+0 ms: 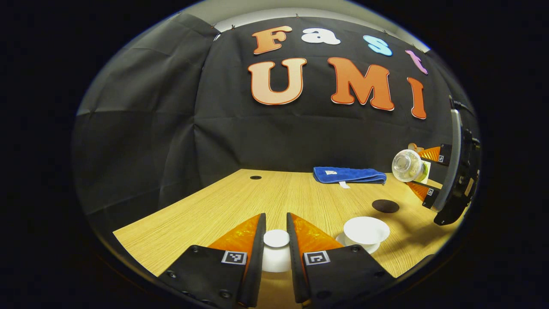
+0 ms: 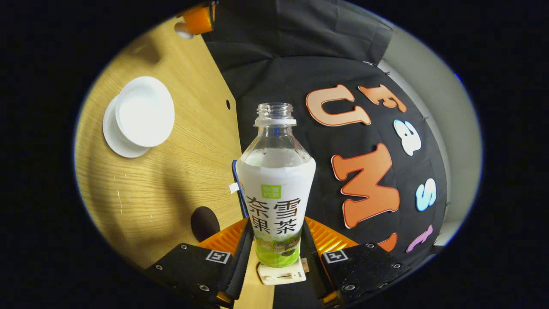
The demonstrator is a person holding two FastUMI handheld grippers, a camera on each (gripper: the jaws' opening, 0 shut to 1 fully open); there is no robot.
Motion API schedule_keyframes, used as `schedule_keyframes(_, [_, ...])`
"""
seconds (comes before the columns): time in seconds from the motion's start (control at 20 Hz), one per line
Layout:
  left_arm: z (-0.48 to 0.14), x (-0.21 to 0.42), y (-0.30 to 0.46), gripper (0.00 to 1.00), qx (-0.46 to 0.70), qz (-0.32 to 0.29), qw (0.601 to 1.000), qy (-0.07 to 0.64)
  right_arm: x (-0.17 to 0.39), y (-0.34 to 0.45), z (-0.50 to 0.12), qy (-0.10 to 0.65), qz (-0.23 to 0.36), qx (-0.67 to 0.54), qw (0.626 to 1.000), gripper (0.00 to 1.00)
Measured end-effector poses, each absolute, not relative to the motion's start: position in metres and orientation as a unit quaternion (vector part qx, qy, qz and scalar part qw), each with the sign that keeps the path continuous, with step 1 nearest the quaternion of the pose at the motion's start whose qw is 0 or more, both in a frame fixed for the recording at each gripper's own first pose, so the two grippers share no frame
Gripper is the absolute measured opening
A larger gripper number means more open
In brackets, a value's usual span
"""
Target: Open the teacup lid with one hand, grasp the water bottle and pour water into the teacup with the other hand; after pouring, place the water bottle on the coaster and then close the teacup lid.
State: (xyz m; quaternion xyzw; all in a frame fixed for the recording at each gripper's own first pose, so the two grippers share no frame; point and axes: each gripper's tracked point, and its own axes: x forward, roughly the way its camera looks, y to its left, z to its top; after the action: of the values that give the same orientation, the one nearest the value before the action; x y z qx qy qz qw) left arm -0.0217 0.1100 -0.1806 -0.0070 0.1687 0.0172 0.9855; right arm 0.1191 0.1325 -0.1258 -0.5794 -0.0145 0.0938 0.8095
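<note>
We pinch the clear, uncapped plastic water bottle (image 2: 275,189) low in our right hand-held gripper (image 2: 274,251); light, slippery, squashable. Our left hand-held gripper (image 1: 276,244) clamps the small white teacup lid (image 1: 276,238), fragile.

towel (image 2: 237,189) mostly hidden behind water bottle (image 2: 276,189); bottle base unseen

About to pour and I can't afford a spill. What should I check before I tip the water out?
1. Lid off the cup, held in left tongs: ok.
2. Bottle gripped by right tongs: ok.
3. Bottle cap off: ok.
4. Cup upright on its saucer: ok.
5. Bottle mouth lined up over the cup: cannot tell.
6. Coaster free for the bottle: ok.
</note>
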Motion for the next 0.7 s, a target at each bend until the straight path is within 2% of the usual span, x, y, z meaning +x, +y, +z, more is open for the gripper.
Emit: schedule_keyframes(0.7, [-0.178, -0.029, 0.117, 0.35, -0.005, 0.022, 0.986, 0.167, 0.126, 0.155, -0.109, -0.104, 0.093, -0.669, 0.730, 0.63])
